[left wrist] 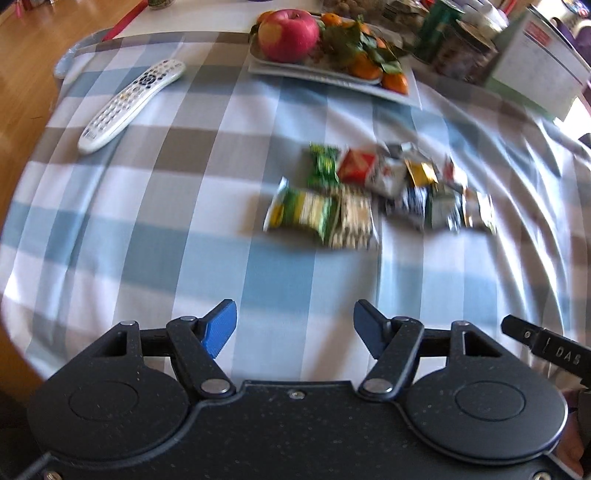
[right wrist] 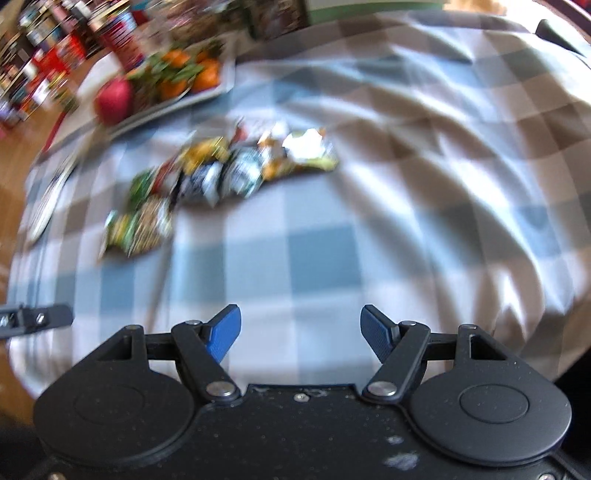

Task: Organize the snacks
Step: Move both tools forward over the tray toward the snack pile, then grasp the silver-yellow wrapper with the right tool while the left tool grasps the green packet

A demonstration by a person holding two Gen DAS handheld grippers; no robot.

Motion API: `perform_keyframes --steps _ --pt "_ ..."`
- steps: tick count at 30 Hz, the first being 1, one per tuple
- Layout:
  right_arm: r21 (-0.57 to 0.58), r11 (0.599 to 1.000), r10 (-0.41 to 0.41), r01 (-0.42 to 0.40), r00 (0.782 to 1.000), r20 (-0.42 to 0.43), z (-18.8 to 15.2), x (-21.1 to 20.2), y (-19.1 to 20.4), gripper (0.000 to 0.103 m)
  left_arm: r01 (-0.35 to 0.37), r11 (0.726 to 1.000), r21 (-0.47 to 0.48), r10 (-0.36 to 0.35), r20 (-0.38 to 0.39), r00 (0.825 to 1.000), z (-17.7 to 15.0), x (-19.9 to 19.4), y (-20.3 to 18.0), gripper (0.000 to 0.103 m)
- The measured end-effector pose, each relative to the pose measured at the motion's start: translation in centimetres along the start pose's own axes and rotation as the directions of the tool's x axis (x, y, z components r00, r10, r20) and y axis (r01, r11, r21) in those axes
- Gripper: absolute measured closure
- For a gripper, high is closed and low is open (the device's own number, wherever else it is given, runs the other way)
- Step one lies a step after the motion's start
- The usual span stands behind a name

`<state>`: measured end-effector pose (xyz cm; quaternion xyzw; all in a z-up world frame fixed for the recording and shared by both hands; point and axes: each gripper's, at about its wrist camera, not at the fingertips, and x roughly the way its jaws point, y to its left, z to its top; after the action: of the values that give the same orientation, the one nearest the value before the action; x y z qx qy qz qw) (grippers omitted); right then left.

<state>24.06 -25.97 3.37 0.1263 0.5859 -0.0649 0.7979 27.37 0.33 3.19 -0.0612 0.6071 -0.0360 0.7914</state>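
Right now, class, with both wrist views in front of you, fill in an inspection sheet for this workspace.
Surface: checked tablecloth, blue, grey and white, rumpled on the right.
Job's things: snack packets clustered mid-cloth, touching one another, blurred.
Clutter: remote control lying left; fruit tray with apple and oranges behind the packets.
Grippers: left gripper and right gripper both open, empty, short of the packets.
Cables: nothing seen.
Surroundings: jars and a box behind; wooden floor to the left.
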Motion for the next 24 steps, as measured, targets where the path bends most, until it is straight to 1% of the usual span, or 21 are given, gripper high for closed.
perform_keyframes --steps 3,7,10,13,16,21,24 --pt "0.066 0.998 -0.025 0.023 0.999 0.024 2.9 1.4 -0.5 0.029 0.007 1.000 -0.023 -0.007 0.007 1.000 2.3 1.1 0.0 0.033" --pt "0.147 0.988 -0.055 0.047 0.997 0.055 6.5 3.3 -0.9 0.029 -0.012 0.998 -0.061 0.015 0.045 0.999 4.6 2.1 0.1 0.033" --pt "0.217 0.975 -0.067 0.052 0.996 0.061 8.4 4.6 -1.3 0.029 -0.034 0.996 -0.082 0.039 0.064 0.997 5.7 3.1 0.2 0.033" --pt "0.303 0.952 -0.073 0.046 0.994 0.077 10.0 6.1 -2.1 0.031 -0.034 0.993 -0.117 0.038 0.032 0.999 6.6 4.5 0.5 0.033" --pt "0.345 0.937 -0.090 0.047 0.990 0.107 11.1 7.3 -2.1 0.031 -0.032 0.987 -0.155 0.034 0.010 0.999 7.1 5.3 1.0 0.033" --pt "0.371 0.928 -0.096 0.034 0.984 0.148 12.2 9.2 -1.2 0.031 -0.051 0.978 -0.200 0.045 -0.038 0.998 7.2 6.3 1.6 0.033" --pt "0.344 0.938 -0.113 0.051 0.980 0.164 12.6 10.2 -0.5 0.031 -0.040 0.977 -0.209 0.028 -0.059 0.998 7.1 6.7 1.7 0.033"
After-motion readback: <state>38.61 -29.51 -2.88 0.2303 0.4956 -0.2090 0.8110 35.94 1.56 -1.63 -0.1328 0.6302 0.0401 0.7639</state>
